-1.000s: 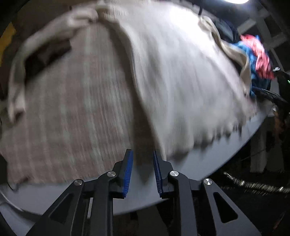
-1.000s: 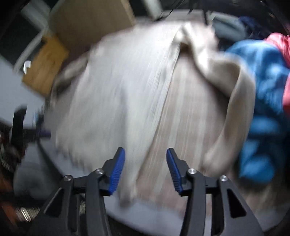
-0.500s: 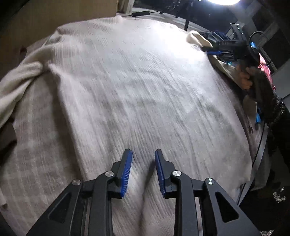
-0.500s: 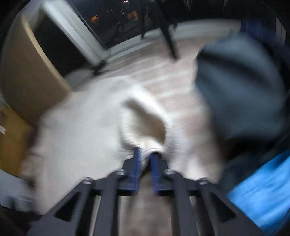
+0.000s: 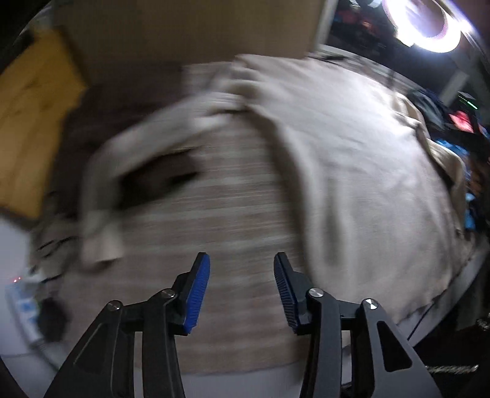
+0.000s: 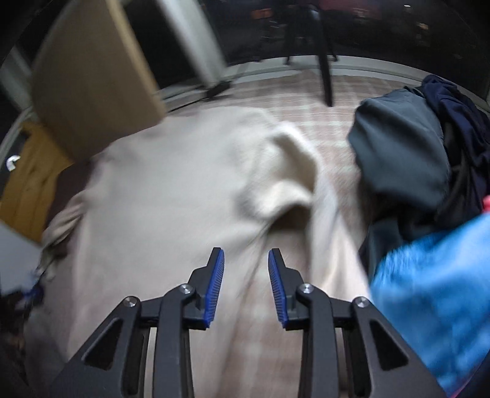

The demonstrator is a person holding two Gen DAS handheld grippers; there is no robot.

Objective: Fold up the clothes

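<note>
A cream knit sweater (image 5: 352,171) lies spread on a plaid cloth (image 5: 232,214) over the table. Its left sleeve (image 5: 147,144) curves out to the left, with the cuff (image 5: 101,242) near the cloth's edge. My left gripper (image 5: 242,284) is open and empty above the bare cloth beside the sweater's body. In the right wrist view the sweater (image 6: 159,196) fills the middle, with a raised fold of its right sleeve (image 6: 291,171) just ahead. My right gripper (image 6: 245,281) is open and empty above it. Both views are blurred.
A pile of dark clothes (image 6: 407,159) and a blue garment (image 6: 435,300) lie right of the sweater. A cardboard box (image 6: 88,82) stands at the back left. A ring light (image 5: 428,21) shines at the far right. The table's edge (image 5: 245,382) is near.
My left gripper has swung left off the sweater's body to the bare cloth and opened wider. My right gripper has let go of the sleeve fold and opened.
</note>
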